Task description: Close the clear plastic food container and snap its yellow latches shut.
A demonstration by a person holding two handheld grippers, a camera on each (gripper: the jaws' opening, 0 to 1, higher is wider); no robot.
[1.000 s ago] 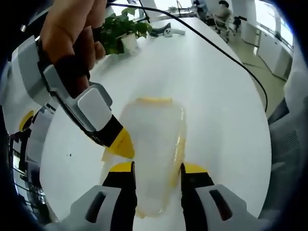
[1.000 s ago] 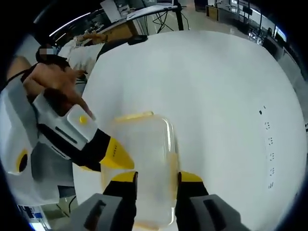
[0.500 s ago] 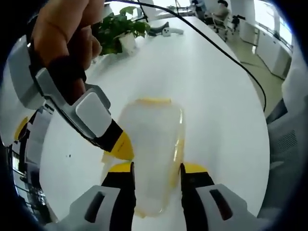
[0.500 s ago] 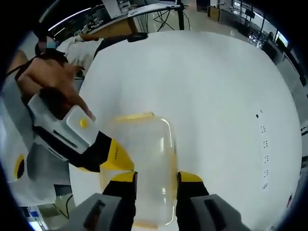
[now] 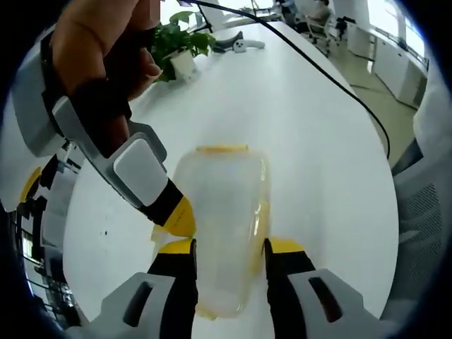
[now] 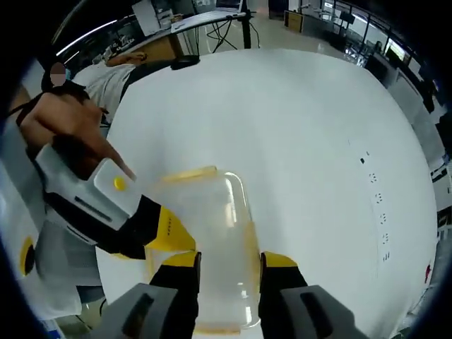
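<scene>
The clear plastic container (image 5: 226, 191) lies lengthwise between the jaws of my left gripper (image 5: 229, 247), which is shut on its near end. A yellow latch (image 5: 221, 149) lines its far end and another (image 5: 260, 219) its right side. My right gripper (image 5: 176, 215) comes in from the upper left in a hand, its yellow tip touching the container's left edge. In the right gripper view the same container (image 6: 208, 212) sits between the jaws of my right gripper (image 6: 227, 258), with a yellow latch (image 6: 189, 172) at its far end. My left gripper (image 6: 169, 233) touches its left side.
A white table (image 5: 318, 162) runs under everything. A potted plant (image 5: 176, 46) and a small white-and-grey object (image 5: 240, 44) stand at its far end. A black cable (image 5: 339, 81) crosses to the right edge. A person (image 6: 113, 70) sits beyond the table's far left edge.
Both views have shifted a little over the table. The container stays in the same place between both pairs of jaws, and the jaw gaps are unchanged.
</scene>
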